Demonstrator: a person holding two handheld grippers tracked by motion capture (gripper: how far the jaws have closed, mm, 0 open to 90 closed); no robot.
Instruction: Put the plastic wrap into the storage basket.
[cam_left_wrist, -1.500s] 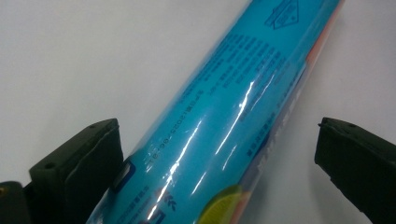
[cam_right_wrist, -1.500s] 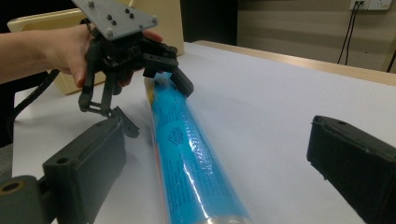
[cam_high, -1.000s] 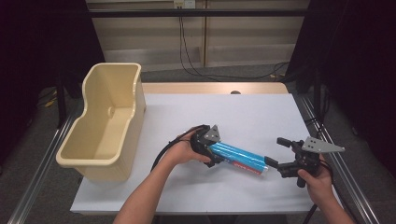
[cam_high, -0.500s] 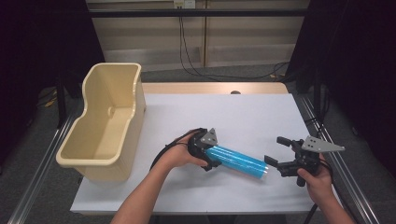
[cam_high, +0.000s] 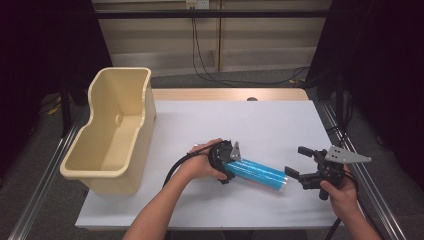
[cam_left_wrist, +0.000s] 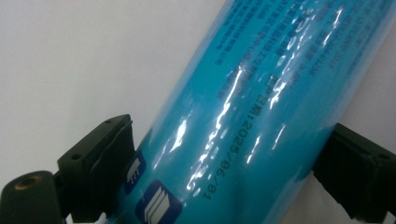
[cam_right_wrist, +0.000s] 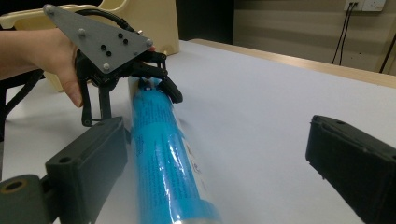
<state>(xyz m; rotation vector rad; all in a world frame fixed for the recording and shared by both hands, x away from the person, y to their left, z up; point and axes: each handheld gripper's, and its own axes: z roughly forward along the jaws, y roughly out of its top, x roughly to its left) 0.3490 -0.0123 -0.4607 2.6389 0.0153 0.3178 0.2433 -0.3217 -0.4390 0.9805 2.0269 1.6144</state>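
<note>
The left gripper (cam_high: 231, 162) is clamped on one end of a blue tube (cam_high: 259, 173); in the left gripper view both black jaws press against the tube's (cam_left_wrist: 261, 107) glossy printed wrap. The tube lies on its side on the white table (cam_high: 260, 125), slanting from the left gripper toward the right gripper (cam_high: 296, 161). The right gripper sits just past the tube's far end with its jaws spread wide and nothing between them; in the right gripper view the tube (cam_right_wrist: 161, 149) runs close beside one jaw, while the left gripper (cam_right_wrist: 154, 81) grips its far end. Well away from the tube, past the left hand (cam_high: 202, 162), a beige bin (cam_high: 112, 130) stands at the table's edge.
</note>
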